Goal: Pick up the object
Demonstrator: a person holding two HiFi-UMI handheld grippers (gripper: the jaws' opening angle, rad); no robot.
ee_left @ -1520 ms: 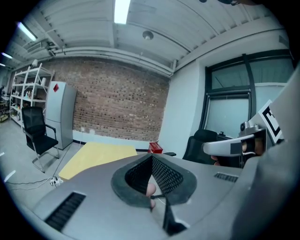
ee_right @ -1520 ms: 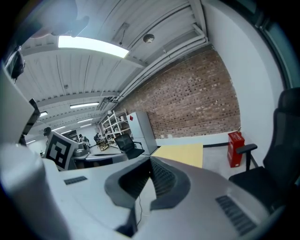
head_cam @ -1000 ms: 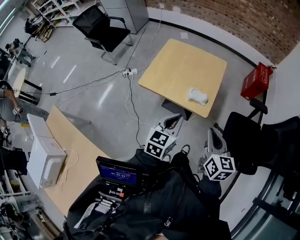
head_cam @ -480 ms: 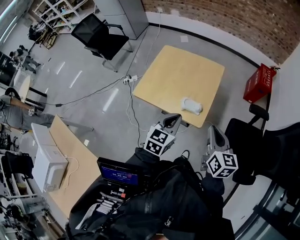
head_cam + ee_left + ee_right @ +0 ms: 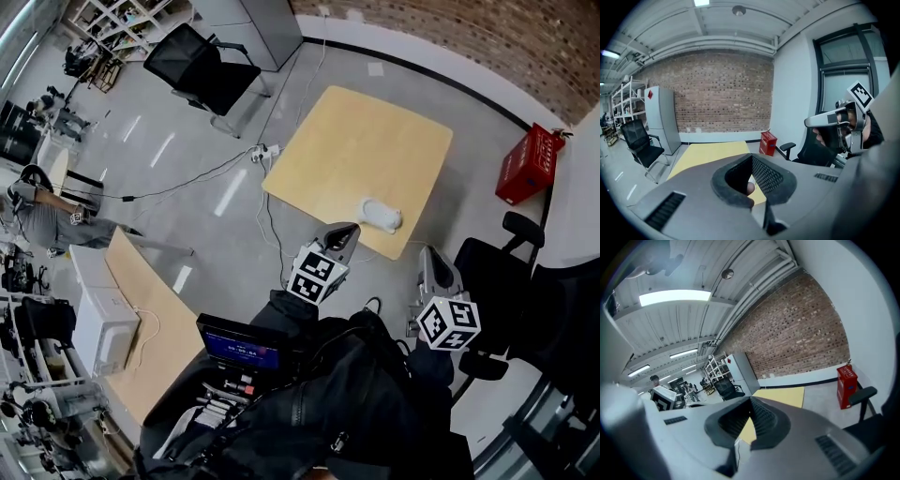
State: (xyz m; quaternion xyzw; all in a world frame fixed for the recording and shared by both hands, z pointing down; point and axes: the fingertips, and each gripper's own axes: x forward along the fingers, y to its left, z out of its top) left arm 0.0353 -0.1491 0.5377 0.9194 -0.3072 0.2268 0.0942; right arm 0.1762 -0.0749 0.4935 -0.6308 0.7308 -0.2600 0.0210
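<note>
A small white object (image 5: 382, 215) lies on the light wooden table (image 5: 347, 150), close to its near right edge. My left gripper (image 5: 342, 232) points at the table's near edge, just short of the object and to its left, with the jaws shut and empty. In the left gripper view, my left gripper (image 5: 753, 158) frames a sliver of the white object (image 5: 750, 187) through the hole in its pads. My right gripper (image 5: 431, 265) hangs over the floor to the right of the table corner, also shut and empty. The right gripper view shows my right gripper (image 5: 751, 400) against the table (image 5: 785, 396).
A red box (image 5: 528, 161) stands by the wall on the right. A black office chair (image 5: 502, 267) is next to my right gripper, and another chair (image 5: 202, 61) sits beyond the table. Cables and a power strip (image 5: 262, 150) lie on the floor. A second table (image 5: 150, 309) carries a white appliance (image 5: 105, 330).
The head view has shifted toward the table. The table and white object now lie closer to both grippers, with the left gripper's tip almost at the near edge. Both grippers stayed shut.
</note>
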